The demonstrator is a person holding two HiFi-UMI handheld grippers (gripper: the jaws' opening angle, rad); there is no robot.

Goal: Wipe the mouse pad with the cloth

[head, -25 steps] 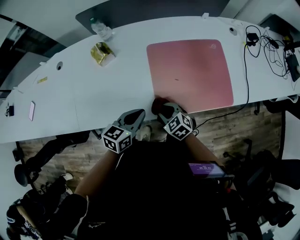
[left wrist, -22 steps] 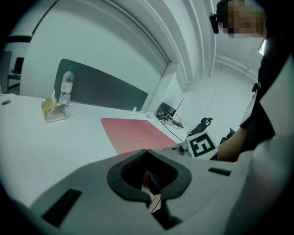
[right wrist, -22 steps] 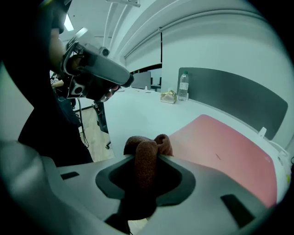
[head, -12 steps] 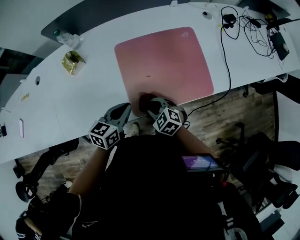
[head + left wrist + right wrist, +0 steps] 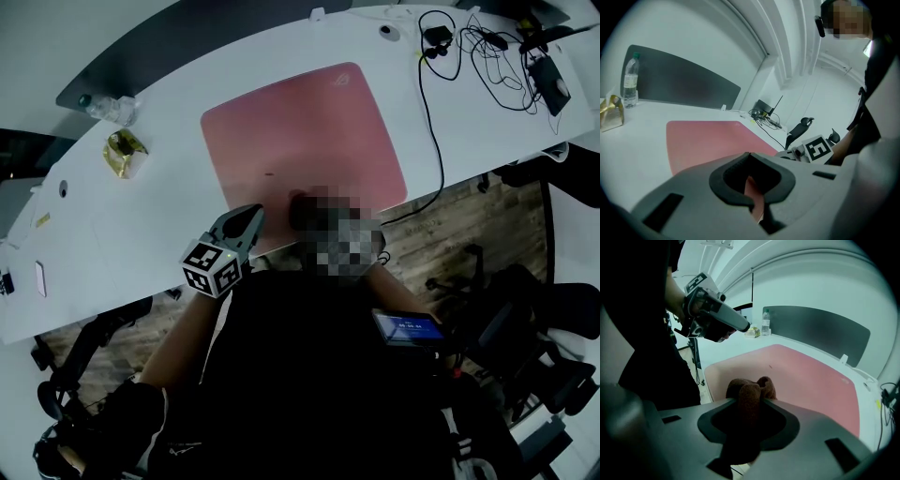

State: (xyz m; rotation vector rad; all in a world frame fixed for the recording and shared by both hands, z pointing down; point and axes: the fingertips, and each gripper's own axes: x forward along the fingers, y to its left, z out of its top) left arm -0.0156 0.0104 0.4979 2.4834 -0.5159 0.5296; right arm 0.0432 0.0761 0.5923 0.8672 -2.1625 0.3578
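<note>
The right claw [image 5: 750,403] is clamped on a bunched brown terry cloth [image 5: 749,386], whose wad sits at the lower edge of the pink rectangular mouse pad [image 5: 300,131] in the head view. To wipe well, I judge, press the wad flat and sweep in overlapping strokes toward the pad's upper edge (the small dark speck [image 5: 270,173] deserves a pass). The left claw [image 5: 249,219], jaws together and empty, hovers by the pad's lower-left corner on the white curved surface [image 5: 122,225]; it could pin that corner.
</note>
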